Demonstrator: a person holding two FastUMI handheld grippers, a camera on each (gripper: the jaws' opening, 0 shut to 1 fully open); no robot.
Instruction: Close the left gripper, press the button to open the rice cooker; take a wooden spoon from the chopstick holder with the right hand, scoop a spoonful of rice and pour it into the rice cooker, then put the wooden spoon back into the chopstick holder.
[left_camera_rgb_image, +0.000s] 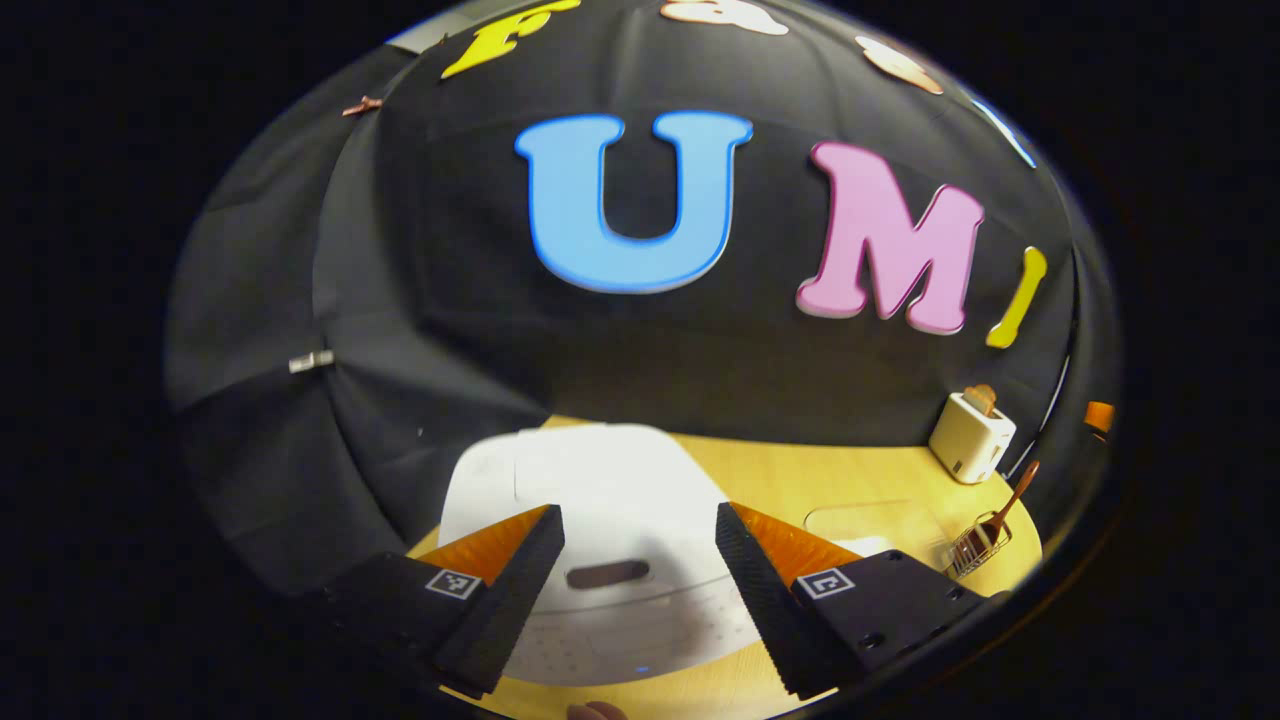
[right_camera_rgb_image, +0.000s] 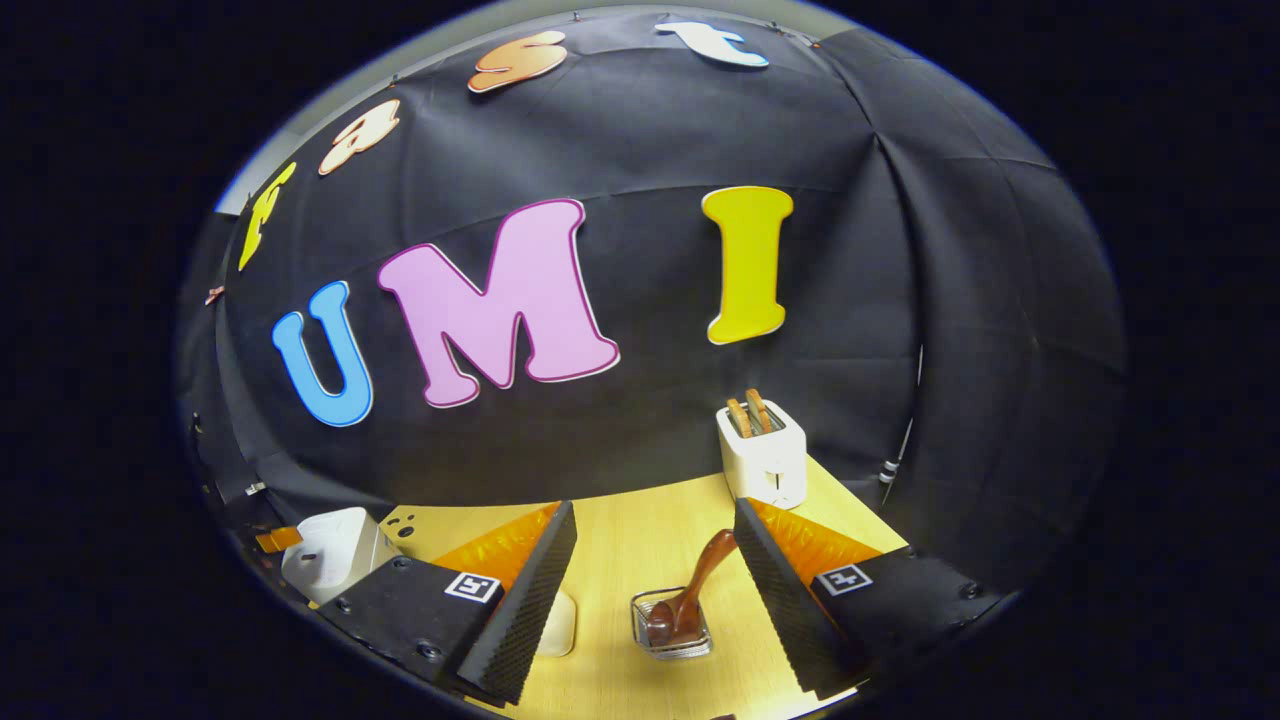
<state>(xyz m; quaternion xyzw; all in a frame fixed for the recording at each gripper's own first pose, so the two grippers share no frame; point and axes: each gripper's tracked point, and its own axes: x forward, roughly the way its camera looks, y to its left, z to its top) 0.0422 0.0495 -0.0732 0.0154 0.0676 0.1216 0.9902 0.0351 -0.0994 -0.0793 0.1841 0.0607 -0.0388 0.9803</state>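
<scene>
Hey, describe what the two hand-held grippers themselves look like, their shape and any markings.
Each hand-held gripper, left and right, has two wedge-shaped fingers with ribbed inner pads on dark blocky bodies. Every finger base carries a small square black-and-white marker tag, and screw heads show on the bodies.

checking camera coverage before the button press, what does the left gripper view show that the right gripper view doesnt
Left gripper view: the closed lid of the rice cooker close up, with its dark oval button between the open jaws of the left gripper.
Right gripper view: the right gripper, jaws open, aimed at the wooden spoon standing in the chopstick holder, close up.
Both: rice cooker, toaster, wooden spoon in the chopstick holder, table.
</scene>
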